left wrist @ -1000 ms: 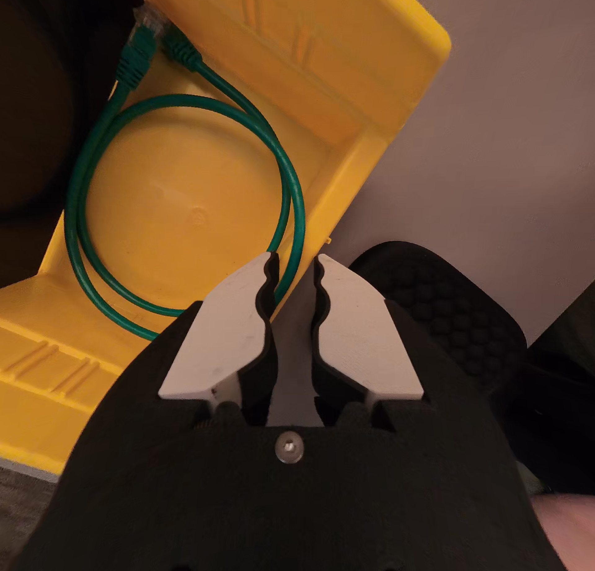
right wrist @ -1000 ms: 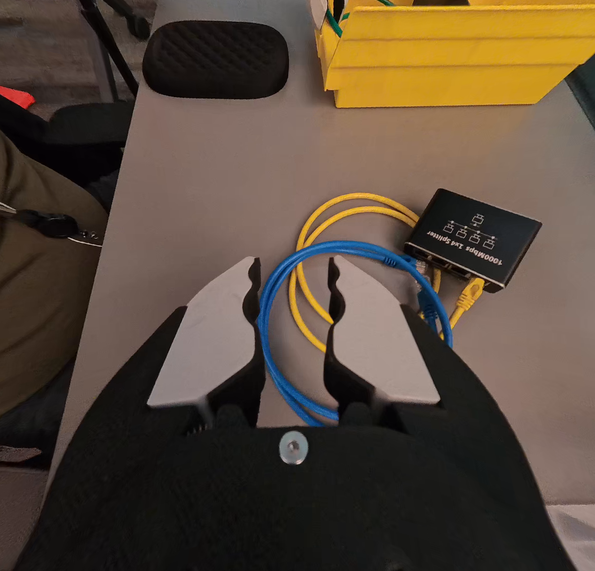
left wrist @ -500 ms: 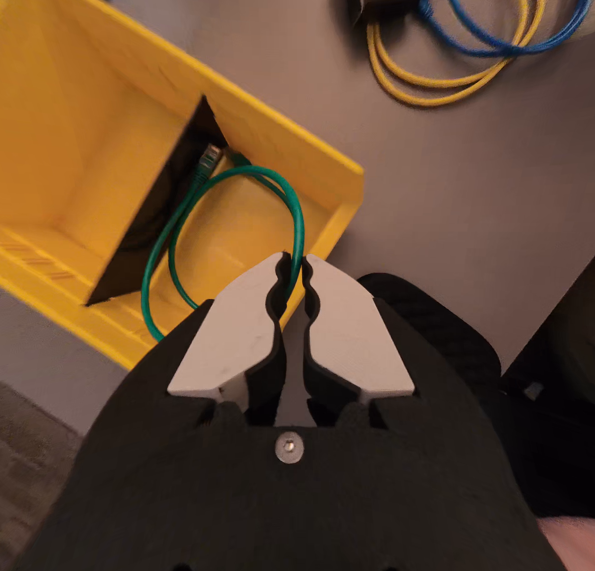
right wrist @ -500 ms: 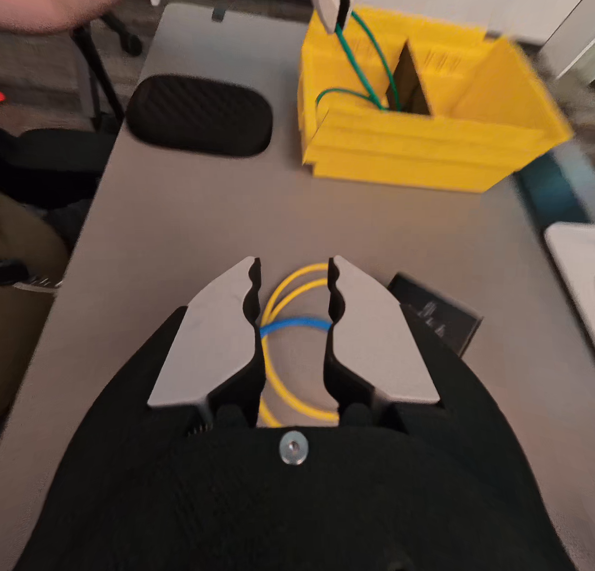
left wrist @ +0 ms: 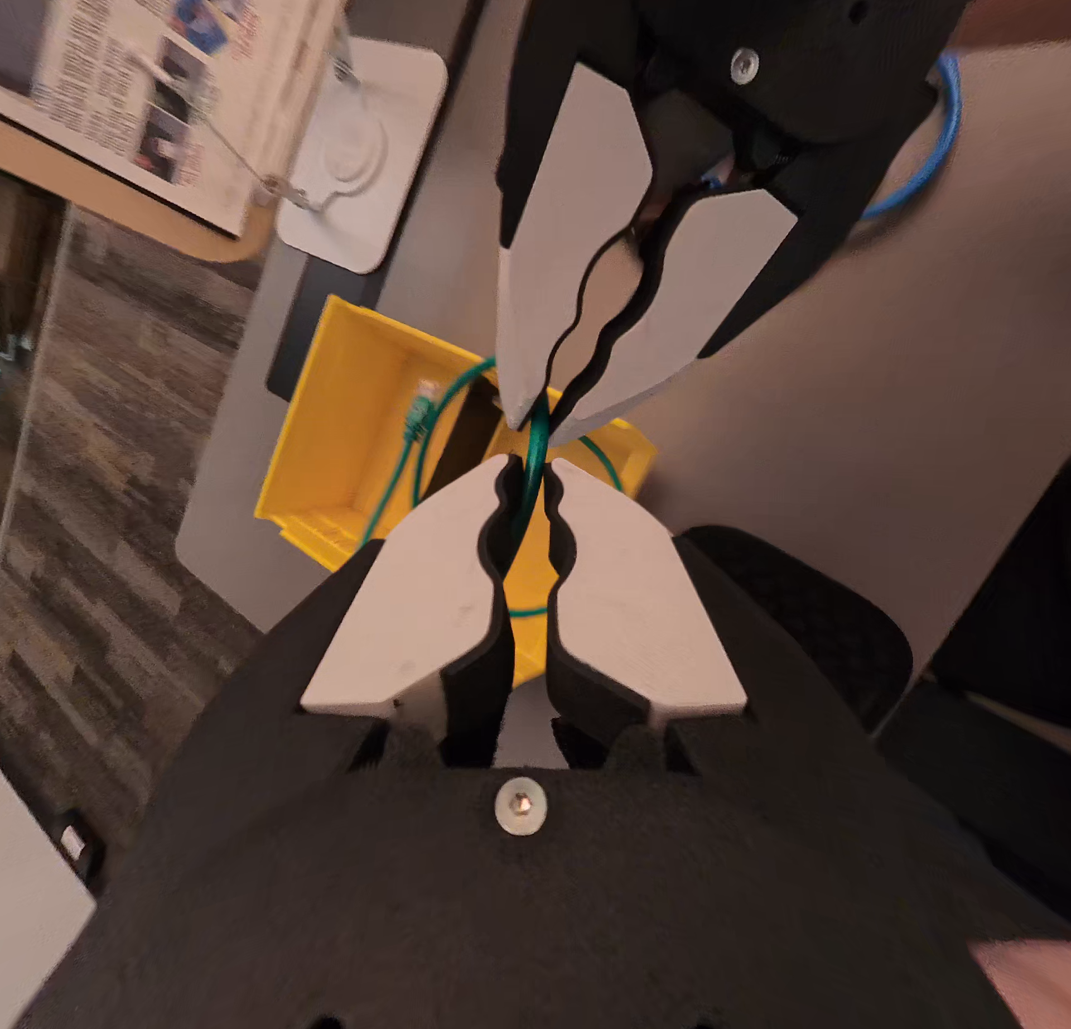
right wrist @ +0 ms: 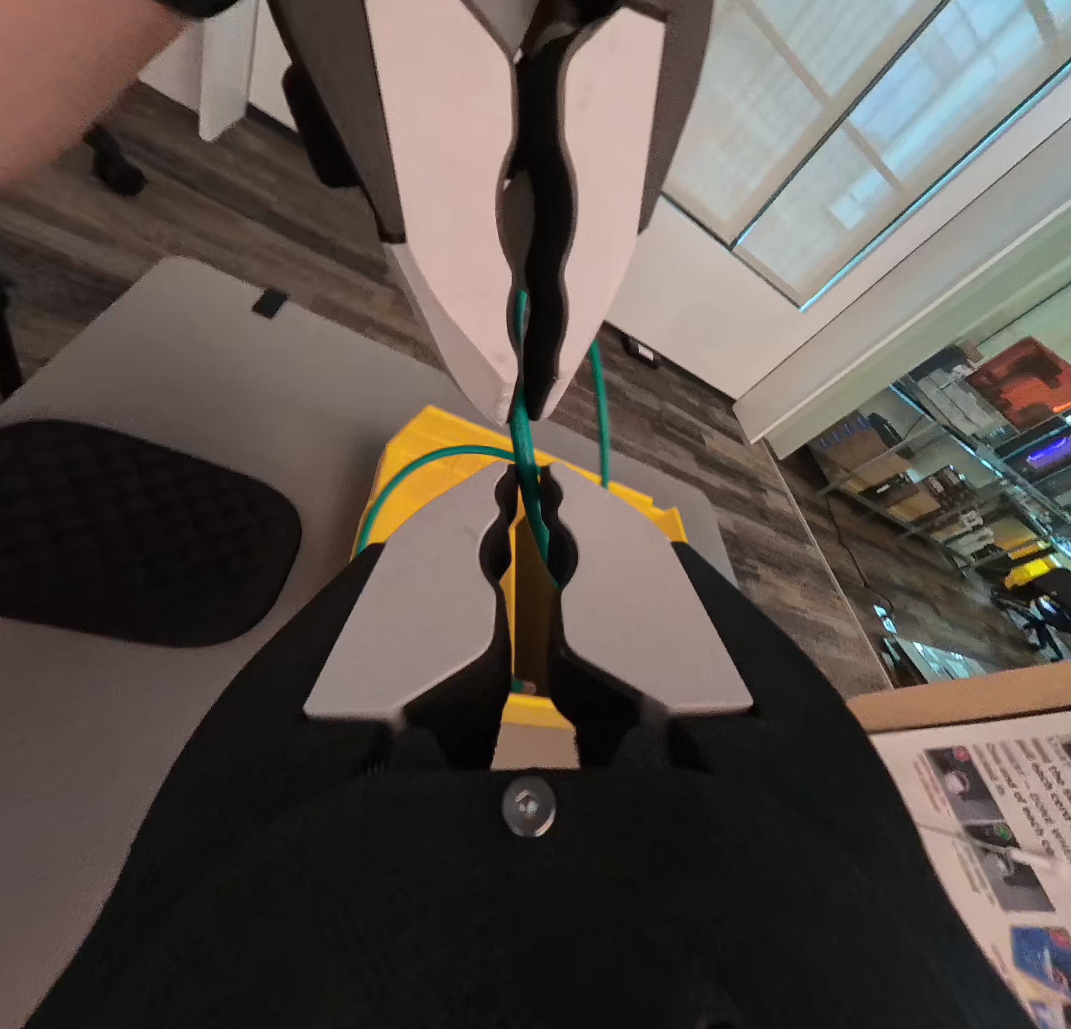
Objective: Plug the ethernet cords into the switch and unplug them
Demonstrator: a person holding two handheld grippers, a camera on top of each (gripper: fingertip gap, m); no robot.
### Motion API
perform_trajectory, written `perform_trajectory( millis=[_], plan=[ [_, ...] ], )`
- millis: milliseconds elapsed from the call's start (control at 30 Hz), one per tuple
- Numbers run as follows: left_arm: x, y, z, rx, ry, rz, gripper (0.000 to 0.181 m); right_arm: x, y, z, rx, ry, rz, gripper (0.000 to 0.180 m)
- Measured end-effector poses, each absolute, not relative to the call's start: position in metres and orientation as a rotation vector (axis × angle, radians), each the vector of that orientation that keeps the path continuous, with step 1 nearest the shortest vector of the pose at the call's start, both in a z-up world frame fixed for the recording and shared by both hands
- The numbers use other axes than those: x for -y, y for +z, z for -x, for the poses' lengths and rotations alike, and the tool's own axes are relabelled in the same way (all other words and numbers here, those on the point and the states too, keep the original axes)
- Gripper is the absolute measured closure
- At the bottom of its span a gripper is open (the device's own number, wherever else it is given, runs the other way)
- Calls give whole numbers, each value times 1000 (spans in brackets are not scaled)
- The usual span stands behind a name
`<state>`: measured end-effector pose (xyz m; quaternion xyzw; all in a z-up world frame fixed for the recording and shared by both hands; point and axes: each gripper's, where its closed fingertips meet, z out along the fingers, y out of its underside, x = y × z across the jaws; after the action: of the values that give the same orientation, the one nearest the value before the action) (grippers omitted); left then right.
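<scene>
A green ethernet cord [left wrist: 536, 450] hangs over a yellow bin [left wrist: 342, 439], lifted clear of it. My left gripper [left wrist: 524, 470] is shut on the cord, which runs between its pads. My right gripper [left wrist: 536, 421] comes in from the top of the left wrist view and pinches the same cord just beyond my left fingertips. In the right wrist view the right gripper [right wrist: 527, 470] is shut on the green cord [right wrist: 521, 439], and the left gripper [right wrist: 521, 412] faces it from above. One green plug [left wrist: 420, 410] dangles over the bin. The switch is out of view.
A black padded rest [right wrist: 127, 531] lies on the grey table [right wrist: 203, 363] left of the yellow bin [right wrist: 429, 462]. Part of a blue cord [left wrist: 944, 131] shows behind the right gripper. A white square pad [left wrist: 359, 149] and a printed sheet [right wrist: 997, 827] lie nearby. The grippers are tip to tip, or close to it.
My left gripper closed on the green cord in the bin and lifted it. My right gripper left the blue and yellow cords, came over to the green cord and shut on it.
</scene>
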<state>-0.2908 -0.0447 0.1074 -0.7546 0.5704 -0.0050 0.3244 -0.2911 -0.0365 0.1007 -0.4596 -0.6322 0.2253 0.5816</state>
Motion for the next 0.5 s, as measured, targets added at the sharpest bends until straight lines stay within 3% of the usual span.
perform_trajectory(
  millis=[67, 233, 367, 500],
  plan=[
    [40, 130, 293, -1374, -49, 1917, 172, 36, 120, 292, 1438, 558, 1029, 173],
    [42, 204, 320, -989, -203, 1717, 125, 31, 181, 272, 1382, 449, 946, 174],
    [50, 210, 350, -856, -227, 1695, 113, 43, 254, 230, 1311, 399, 875, 174],
    [63, 190, 349, -849, -381, 1691, 114, 59, 293, 175, 1304, 341, 879, 174]
  ],
)
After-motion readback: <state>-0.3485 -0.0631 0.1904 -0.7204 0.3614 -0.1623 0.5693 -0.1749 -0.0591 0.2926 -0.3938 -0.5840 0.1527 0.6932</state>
